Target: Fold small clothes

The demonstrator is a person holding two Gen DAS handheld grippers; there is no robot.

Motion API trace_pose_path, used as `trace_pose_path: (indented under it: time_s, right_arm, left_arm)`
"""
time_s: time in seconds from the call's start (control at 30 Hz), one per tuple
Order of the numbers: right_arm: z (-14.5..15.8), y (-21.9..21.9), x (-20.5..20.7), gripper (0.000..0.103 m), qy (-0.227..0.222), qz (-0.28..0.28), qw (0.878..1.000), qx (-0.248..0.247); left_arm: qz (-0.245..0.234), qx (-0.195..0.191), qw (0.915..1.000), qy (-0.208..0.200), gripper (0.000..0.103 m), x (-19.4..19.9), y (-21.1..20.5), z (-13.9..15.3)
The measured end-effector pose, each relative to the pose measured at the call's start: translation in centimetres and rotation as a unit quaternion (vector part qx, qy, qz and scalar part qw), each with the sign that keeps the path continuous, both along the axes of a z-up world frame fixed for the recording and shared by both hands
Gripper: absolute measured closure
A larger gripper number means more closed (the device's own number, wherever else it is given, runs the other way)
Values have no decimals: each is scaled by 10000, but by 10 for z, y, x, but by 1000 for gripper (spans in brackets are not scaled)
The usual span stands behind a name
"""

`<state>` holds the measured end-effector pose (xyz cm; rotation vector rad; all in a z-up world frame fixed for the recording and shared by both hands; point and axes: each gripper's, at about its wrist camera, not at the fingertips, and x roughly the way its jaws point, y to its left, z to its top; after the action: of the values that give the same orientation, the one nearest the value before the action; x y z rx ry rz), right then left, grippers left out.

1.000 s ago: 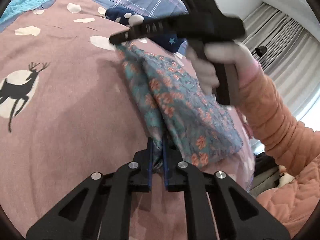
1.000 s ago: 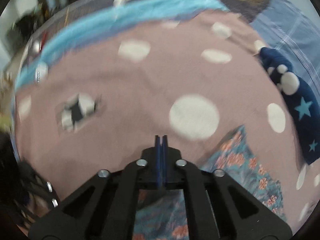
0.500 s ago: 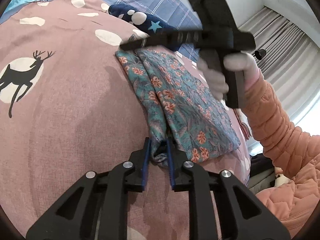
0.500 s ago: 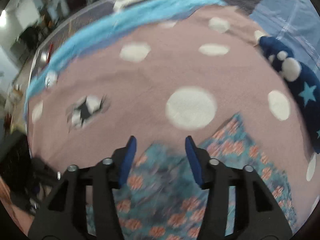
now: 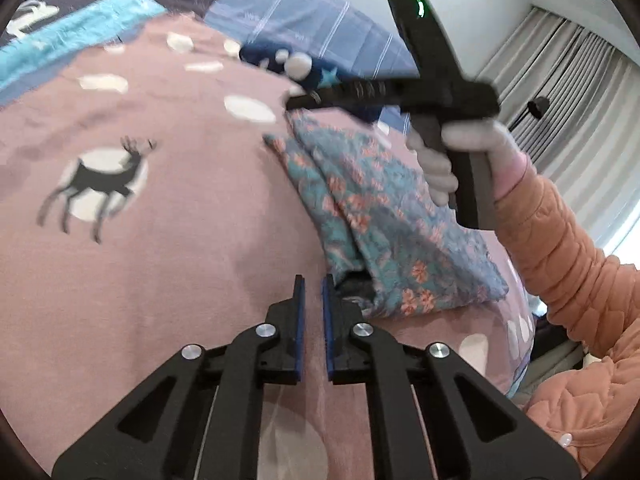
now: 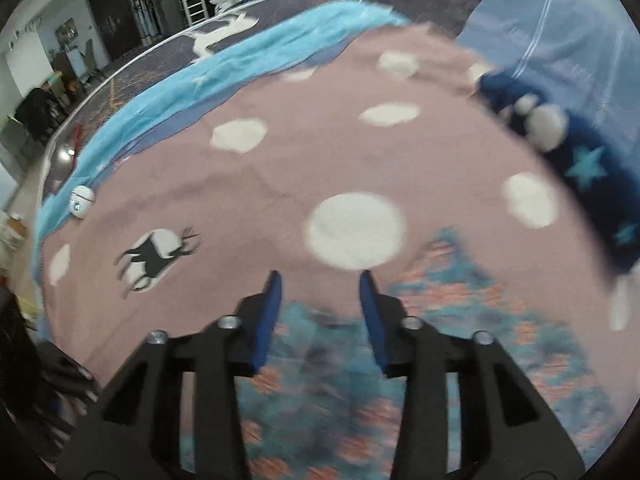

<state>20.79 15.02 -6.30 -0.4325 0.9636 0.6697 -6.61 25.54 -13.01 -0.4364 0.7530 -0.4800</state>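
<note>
A teal garment with orange flowers lies folded in a long strip on the pink bedspread. My left gripper is shut and empty, just left of the garment's near end and apart from it. A hand in an orange sleeve holds my right gripper over the strip's far end. In the right wrist view the right gripper hovers above the floral garment. Its jaws are closing with nothing between them.
A navy garment with stars and white dots lies beyond the floral one, seen again in the right wrist view. A light blue blanket borders the bedspread's far side. Curtains hang at the right.
My left gripper let go of the garment's near end and drew back to the left. The right gripper opened off the far end and lifted.
</note>
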Motion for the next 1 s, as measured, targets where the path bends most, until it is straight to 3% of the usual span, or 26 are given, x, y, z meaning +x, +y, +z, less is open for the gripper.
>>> trace_pose_path:
  time_s: [0.13,0.2,0.3,0.33,0.37,0.4,0.47,0.6,0.67,0.7,0.77,0.83,0.87,0.9,0.97,1.0]
  right_arm:
    - [-9,-10,14,63,99,-421,9986,-298]
    - [-17,-8,24,63,206,-611,9974,-327]
    - [-28,-2,30,62,282,-709,9965,-356]
    - [-32,2,32,62,346,-694,9964,-356]
    - [-35,3,32,67,325,-682,9961,-451]
    - [-39,7,33,99,222,-678,9954,-646]
    - [-40,9,35,101,201,-704,9955,-605]
    - [-12,3,34,101,78,-696,9973,204]
    - [-18,4,38,101,161,-666,9974,203]
    - [-32,6,43,101,363,-616,9974,74]
    - [-52,4,47,100,456,-525,9975,95]
    - [-48,-2,45,95,328,-458,9980,300]
    - [-44,-6,44,87,405,-564,9970,352]
    - [-39,-9,42,69,396,-630,9966,350]
    - [-24,-14,30,59,145,-571,9977,322]
    - [-16,-18,21,59,-2,-456,9986,286]
  left_arm:
    - [-431,-108,9983,-374,81,-2,-15,15]
    - [-596,136,9976,-318,71,5,-32,14]
    - [-717,559,9959,-30,71,15,-55,4]
    - [-733,572,9957,51,72,18,-58,0]
    - [-725,531,9959,38,82,18,-56,-1]
    - [-749,452,9962,47,97,18,-54,-2]
    - [-759,139,9970,14,100,14,-44,-1]
    - [-772,31,9970,-73,101,-2,-35,2]
    - [-751,171,9970,77,101,-3,-33,-7]
    - [-742,57,9970,199,101,-1,-29,-15]
    - [-734,-55,9971,207,101,3,-27,-15]
    - [-709,104,9973,183,100,2,-32,-11]
    - [-689,171,9973,165,100,0,-33,-10]
    - [-682,187,9974,159,100,1,-33,-10]
    - [-616,226,9978,135,96,-1,-28,-7]
    - [-543,269,9981,118,91,-2,-25,-4]
